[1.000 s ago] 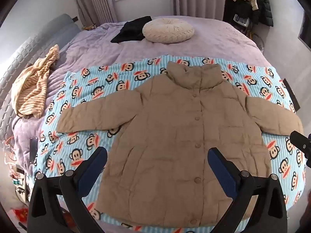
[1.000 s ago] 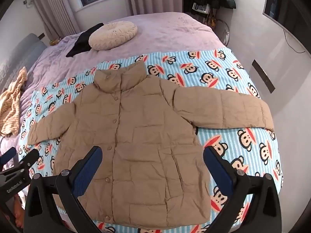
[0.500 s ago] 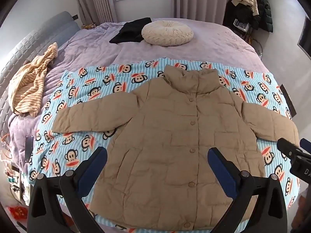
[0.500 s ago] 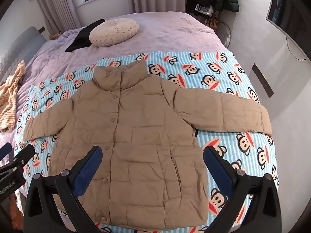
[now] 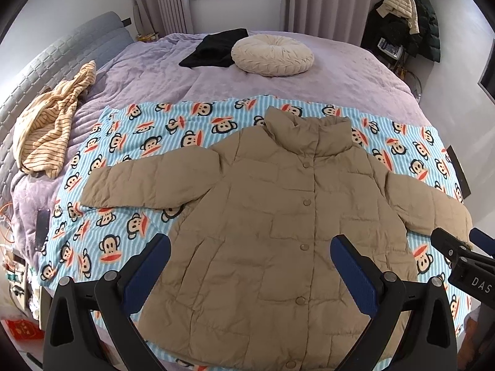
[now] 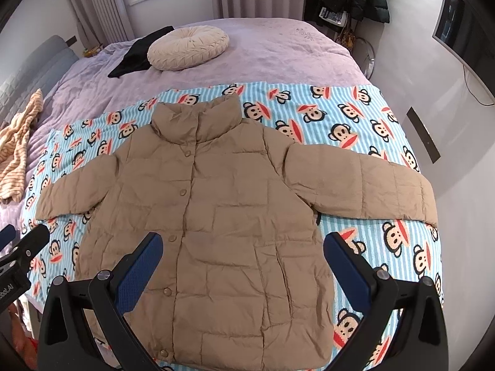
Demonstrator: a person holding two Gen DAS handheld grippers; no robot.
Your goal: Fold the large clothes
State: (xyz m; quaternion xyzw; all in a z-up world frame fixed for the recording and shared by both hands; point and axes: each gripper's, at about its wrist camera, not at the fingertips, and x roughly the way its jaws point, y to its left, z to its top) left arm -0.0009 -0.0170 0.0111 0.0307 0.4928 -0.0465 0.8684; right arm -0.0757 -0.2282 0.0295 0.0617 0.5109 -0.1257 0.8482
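A tan puffer jacket (image 5: 278,216) (image 6: 222,210) lies flat and buttoned on a blue monkey-print blanket (image 5: 123,142) (image 6: 355,117), collar away from me and both sleeves spread out to the sides. My left gripper (image 5: 250,250) hovers open above the jacket's lower front, nothing between its blue pads. My right gripper (image 6: 243,249) also hangs open over the lower front, holding nothing. In the left wrist view the right gripper (image 5: 461,250) shows at the right edge near the sleeve cuff. The left gripper (image 6: 18,247) appears at the left edge of the right wrist view.
The blanket covers the near part of a purple bed (image 5: 340,71). A round cream cushion (image 5: 272,55) and a black garment (image 5: 216,46) lie farther back. A striped yellow garment (image 5: 49,123) is heaped at the left. Coats hang on a rack (image 5: 408,21) by the right wall.
Both grippers have pulled back and risen slightly, so the jacket sits lower and smaller in view. The jacket has not moved; both grippers stay open.
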